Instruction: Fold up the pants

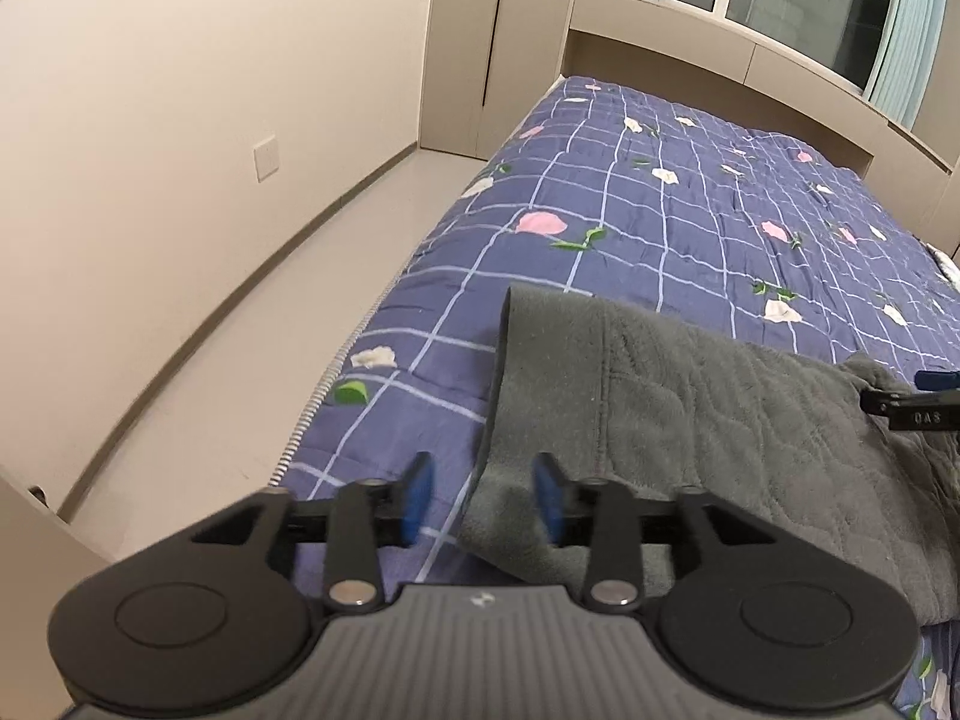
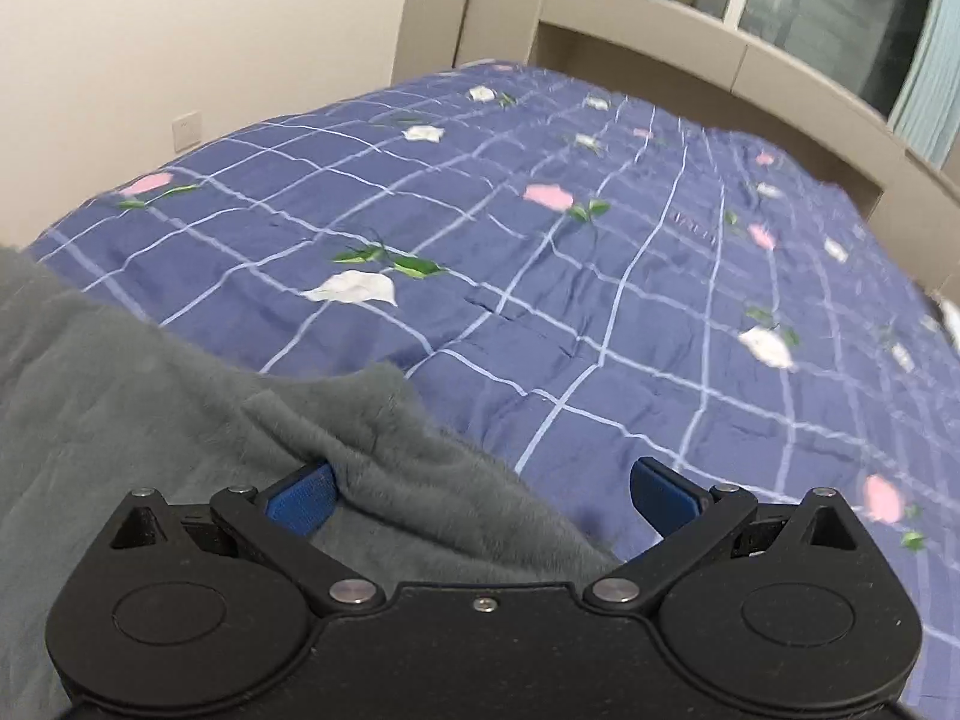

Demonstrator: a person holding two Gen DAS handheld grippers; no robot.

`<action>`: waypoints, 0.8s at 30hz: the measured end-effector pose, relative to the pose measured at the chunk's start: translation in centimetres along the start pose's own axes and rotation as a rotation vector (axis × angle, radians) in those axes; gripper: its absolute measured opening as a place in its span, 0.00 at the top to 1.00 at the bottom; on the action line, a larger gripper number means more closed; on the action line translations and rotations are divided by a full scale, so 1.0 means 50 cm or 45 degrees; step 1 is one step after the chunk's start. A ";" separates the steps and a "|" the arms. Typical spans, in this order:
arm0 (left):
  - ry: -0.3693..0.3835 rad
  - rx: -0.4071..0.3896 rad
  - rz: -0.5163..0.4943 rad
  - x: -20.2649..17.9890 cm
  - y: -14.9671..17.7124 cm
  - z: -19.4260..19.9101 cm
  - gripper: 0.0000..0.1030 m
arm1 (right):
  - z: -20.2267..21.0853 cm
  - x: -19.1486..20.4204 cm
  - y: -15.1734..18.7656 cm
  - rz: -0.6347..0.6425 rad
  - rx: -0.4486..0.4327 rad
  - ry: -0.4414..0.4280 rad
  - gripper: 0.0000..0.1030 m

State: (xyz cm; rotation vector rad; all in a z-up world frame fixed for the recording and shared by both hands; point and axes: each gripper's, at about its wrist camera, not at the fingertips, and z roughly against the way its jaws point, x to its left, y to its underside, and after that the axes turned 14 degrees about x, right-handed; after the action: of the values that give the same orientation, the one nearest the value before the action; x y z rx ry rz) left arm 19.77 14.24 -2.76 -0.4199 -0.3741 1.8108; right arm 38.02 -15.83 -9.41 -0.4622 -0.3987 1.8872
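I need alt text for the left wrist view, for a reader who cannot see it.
The open left gripper hovers over the edge of grey pants lying on a blue checked quilt with flowers. The right gripper reaches in from the right edge.

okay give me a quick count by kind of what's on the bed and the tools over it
Grey pants: 1
Floral quilt: 1
Tools: 2, left tool and right tool
Total: 4

pants (image 1: 690, 396): grey fleecy cloth, matt, fuzzy;
quilt (image 1: 660, 228): stitched cloth, smooth, matt;
left gripper (image 1: 483, 495): matt black plastic, blue pads
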 end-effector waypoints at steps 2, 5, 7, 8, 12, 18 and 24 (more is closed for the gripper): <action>-0.012 -0.027 -0.016 -0.016 -0.004 0.010 0.40 | 0.000 -0.016 -0.002 -0.074 0.023 -0.064 0.00; -0.001 -0.062 -0.059 -0.048 -0.008 0.027 0.31 | 0.035 -0.031 0.013 -0.092 -0.022 -0.124 0.00; 0.017 -0.067 -0.095 -0.076 -0.010 0.032 0.25 | 0.054 -0.039 0.026 -0.099 -0.061 -0.136 0.00; 0.023 -0.069 -0.116 -0.094 -0.011 0.033 0.20 | 0.061 -0.044 0.031 -0.116 -0.076 -0.146 0.00; 0.048 -0.062 -0.202 -0.176 -0.010 0.030 0.09 | 0.043 -0.065 0.038 -0.220 -0.072 -0.094 0.00; 0.126 -0.031 -0.272 -0.285 0.000 0.020 0.01 | 0.027 -0.078 0.050 -0.299 -0.080 -0.078 0.00; 0.207 -0.020 -0.321 -0.375 0.011 0.010 0.01 | 0.161 -0.171 0.177 -0.430 -0.244 -0.082 0.00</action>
State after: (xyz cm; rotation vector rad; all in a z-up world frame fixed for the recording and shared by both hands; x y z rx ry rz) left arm 23.86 -3.96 -0.84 -0.5042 -0.3132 1.5188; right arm 29.69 -27.30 -5.61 -0.4312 -0.6619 1.5458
